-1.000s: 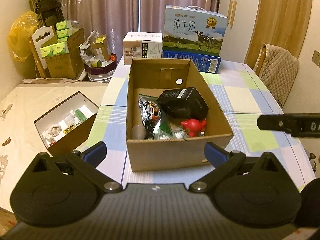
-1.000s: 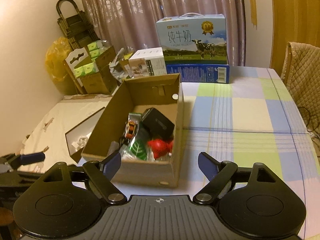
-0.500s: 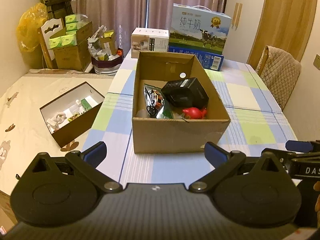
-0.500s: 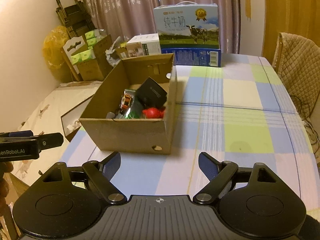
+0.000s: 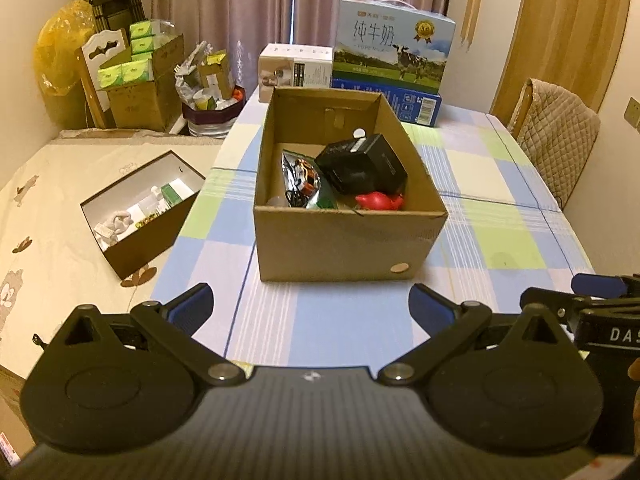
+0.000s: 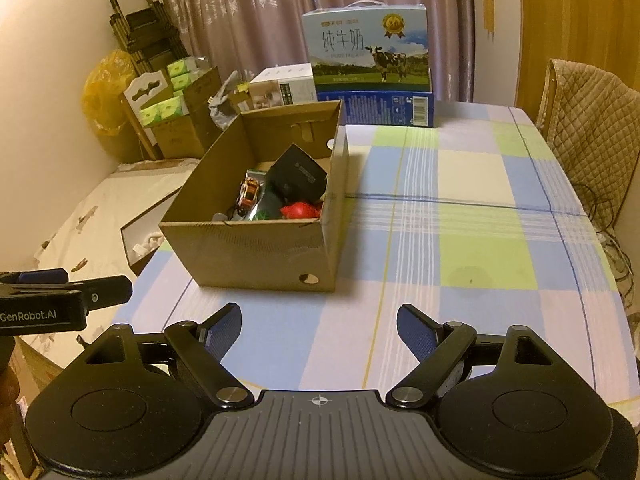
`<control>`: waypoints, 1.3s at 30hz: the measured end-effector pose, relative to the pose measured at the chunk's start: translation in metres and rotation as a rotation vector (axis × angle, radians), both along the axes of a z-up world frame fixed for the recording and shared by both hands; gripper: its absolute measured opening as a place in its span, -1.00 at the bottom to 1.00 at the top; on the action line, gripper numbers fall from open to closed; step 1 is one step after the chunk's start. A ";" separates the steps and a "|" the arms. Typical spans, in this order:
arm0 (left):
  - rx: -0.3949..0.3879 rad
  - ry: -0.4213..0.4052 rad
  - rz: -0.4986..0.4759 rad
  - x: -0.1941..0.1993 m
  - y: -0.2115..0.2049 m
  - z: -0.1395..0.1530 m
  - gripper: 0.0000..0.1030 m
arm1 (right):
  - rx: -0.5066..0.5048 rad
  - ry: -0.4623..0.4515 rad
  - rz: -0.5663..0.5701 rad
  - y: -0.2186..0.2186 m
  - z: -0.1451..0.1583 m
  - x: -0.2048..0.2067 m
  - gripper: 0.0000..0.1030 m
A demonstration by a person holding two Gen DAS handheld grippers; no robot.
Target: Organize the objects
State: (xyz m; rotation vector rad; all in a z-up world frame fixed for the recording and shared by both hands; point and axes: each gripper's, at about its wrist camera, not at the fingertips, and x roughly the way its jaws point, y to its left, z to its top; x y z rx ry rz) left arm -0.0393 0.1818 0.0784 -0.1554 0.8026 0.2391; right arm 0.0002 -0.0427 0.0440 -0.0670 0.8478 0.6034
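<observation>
Sitting near the left edge of the table [image 5: 500, 236] is the cardboard box [image 5: 340, 244], and the things to tidy are all inside it. A black box [image 5: 364, 164] leans at the back, a red toy [image 5: 378, 201] lies by the right wall, and a shiny packet [image 5: 302, 178] sits to the left. Something dark and tangled lies by the packet; I cannot tell what it is.

Both tools hang over the near edge of the table, well apart from the box. The left gripper [image 5: 310, 308] has its fingers spread wide and holds nothing. The right gripper [image 6: 320, 332] is also spread wide with nothing in it.

What could go wrong? The box stands close to the table's left edge. A bump from a gripper could push it toward that edge, maybe off it. The things inside are piled close and touching. Reaching for one could drag another along, or snag the tangled bit. The black box is tilted, so I think it could slip when pinched. The box walls are tall, so a finger could catch the rim going in.
</observation>
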 end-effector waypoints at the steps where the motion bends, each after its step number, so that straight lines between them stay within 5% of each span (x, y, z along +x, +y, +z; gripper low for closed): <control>1: 0.004 0.008 -0.004 0.000 -0.002 -0.001 0.98 | -0.005 0.003 0.003 0.001 -0.001 0.000 0.60; 39: 0.037 0.038 -0.020 0.002 -0.010 -0.016 0.98 | -0.022 0.021 0.025 0.008 -0.011 -0.001 0.60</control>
